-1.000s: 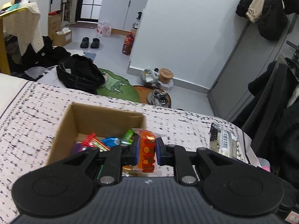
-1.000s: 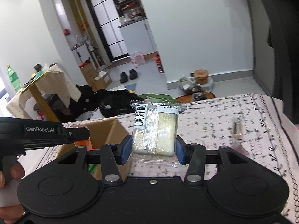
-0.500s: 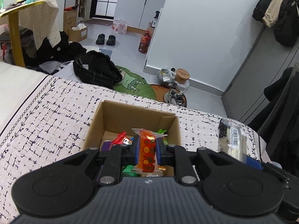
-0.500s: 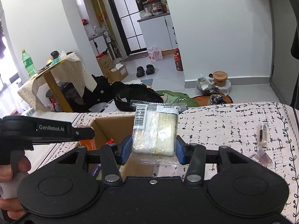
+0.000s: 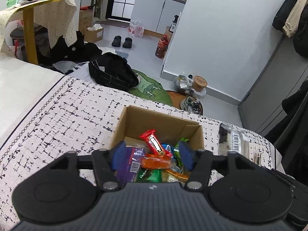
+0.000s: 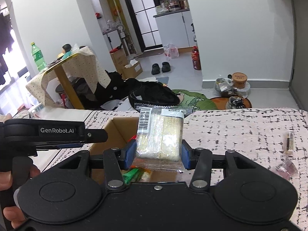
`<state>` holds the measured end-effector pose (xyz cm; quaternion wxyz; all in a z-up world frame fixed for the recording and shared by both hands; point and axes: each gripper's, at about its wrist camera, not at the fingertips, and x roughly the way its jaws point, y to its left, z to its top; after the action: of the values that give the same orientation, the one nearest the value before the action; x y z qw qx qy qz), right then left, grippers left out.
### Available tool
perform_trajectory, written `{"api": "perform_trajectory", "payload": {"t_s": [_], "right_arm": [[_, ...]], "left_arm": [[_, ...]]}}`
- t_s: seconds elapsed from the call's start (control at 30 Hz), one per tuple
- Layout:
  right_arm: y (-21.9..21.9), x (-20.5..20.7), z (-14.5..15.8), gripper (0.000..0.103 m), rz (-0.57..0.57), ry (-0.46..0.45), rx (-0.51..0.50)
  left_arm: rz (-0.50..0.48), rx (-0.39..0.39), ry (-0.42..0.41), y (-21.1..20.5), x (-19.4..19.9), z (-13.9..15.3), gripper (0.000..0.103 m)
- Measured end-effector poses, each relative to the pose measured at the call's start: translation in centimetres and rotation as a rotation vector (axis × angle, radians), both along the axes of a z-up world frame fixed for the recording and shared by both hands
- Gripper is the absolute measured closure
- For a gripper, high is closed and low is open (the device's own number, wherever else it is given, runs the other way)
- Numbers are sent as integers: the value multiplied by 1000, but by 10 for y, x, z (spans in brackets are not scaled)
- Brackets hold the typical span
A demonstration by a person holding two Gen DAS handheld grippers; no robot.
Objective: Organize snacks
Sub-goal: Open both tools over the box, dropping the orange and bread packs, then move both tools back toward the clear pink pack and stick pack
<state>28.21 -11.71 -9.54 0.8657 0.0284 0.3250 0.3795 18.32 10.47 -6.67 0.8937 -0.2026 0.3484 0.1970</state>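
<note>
Left gripper (image 5: 152, 155) jaws spread over box (image 5: 165, 124); right gripper (image 6: 158, 155) jaws pinch cracker pack (image 6: 159, 134)

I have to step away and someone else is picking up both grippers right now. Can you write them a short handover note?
Left hand-held gripper: open, empty, above the cardboard box.
Right hand-held gripper: shut on the clear-wrapped cracker pack, held at the box's right edge.
Done: several snacks lie in the box, among them a red bar and an orange pouch.
Left: drop the cracker pack in, then fetch the two small wrapped items on the patterned cloth to the right.
</note>
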Motion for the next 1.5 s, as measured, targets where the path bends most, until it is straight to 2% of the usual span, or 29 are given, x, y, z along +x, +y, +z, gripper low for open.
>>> {"api": "perform_trajectory", "payload": {"t_s": [0.13,0.2,0.23,0.27,0.4,0.63,0.73,0.8,0.9,1.5], "right_arm": [[10,0,0,54,32,1,17],[12,0,-2,46,38,-1,29],[11,1,-2,34,21,0,20],[7,1,-3,28,5,-3,19],[-18,8,-4,25,-71,13,26],[-49,10,-13,9,-175,15,-5],[-56,9,-17,7,-191,28,-8],[-60,9,-18,5,-200,32,-8],[-73,7,-19,1,-214,32,-6],[-147,14,-33,0,-344,62,-5]], "left_arm": [[17,-1,4,4,-3,-1,33],[25,-8,10,6,-4,-2,31],[28,-11,15,7,-4,-3,30],[30,-15,21,7,-4,-5,29],[30,-31,34,7,-3,-10,25],[6,-56,51,-5,0,-19,24],[-11,-48,48,-14,2,-21,23],[-16,-57,36,-19,2,-22,10],[-15,-52,7,-26,3,-21,0],[-155,-91,-28,-87,31,-22,0]]}}
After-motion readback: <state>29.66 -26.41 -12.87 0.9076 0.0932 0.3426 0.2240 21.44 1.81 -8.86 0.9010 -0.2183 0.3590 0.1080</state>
